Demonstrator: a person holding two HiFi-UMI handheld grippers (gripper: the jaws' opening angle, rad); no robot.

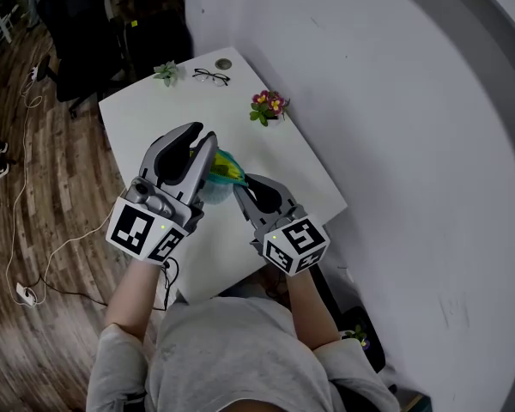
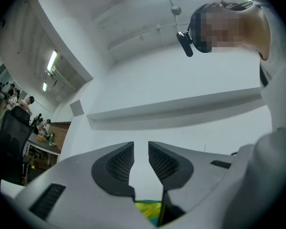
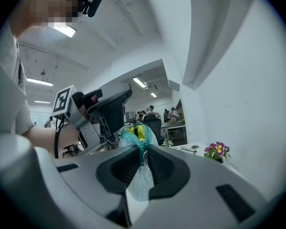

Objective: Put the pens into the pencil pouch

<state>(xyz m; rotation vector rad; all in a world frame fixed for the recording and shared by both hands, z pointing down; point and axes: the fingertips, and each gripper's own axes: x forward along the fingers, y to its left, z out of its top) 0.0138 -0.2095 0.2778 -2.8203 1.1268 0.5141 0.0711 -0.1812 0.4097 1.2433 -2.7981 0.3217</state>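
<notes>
The right gripper [image 3: 142, 156] is clamped on the pencil pouch [image 3: 141, 184]; its two dark pads press on the pale mesh cloth just beside the teal zip, which runs up out of the gripper; above the pads the pouch spreads open and shows yellow inside, though whether that is lining or contents cannot be told. The left gripper [image 2: 141, 151] points slightly upward with its jaws a narrow gap apart; bare wall shows between the pads, and only a bit of the yellow and teal pouch shows low down in the gap, near the base of the jaws; no pad is seen pressing on it.

In the head view the pouch [image 1: 225, 170] hangs in the air between the left gripper [image 1: 197, 144] and the right gripper [image 1: 251, 189], above the white surface [image 1: 154, 118], just against the inner jaw of the left one; a bare forearm runs back from each gripper.

Further out on the surface stand a small pot of pink and yellow flowers [image 1: 269, 106] near the wall edge, a pair of glasses [image 1: 210, 76] and a little green plant [image 1: 166, 73] at the far end; beyond it lies a wooden floor [image 1: 34, 187] with a white cable [image 1: 21, 230] trailing across it.
</notes>
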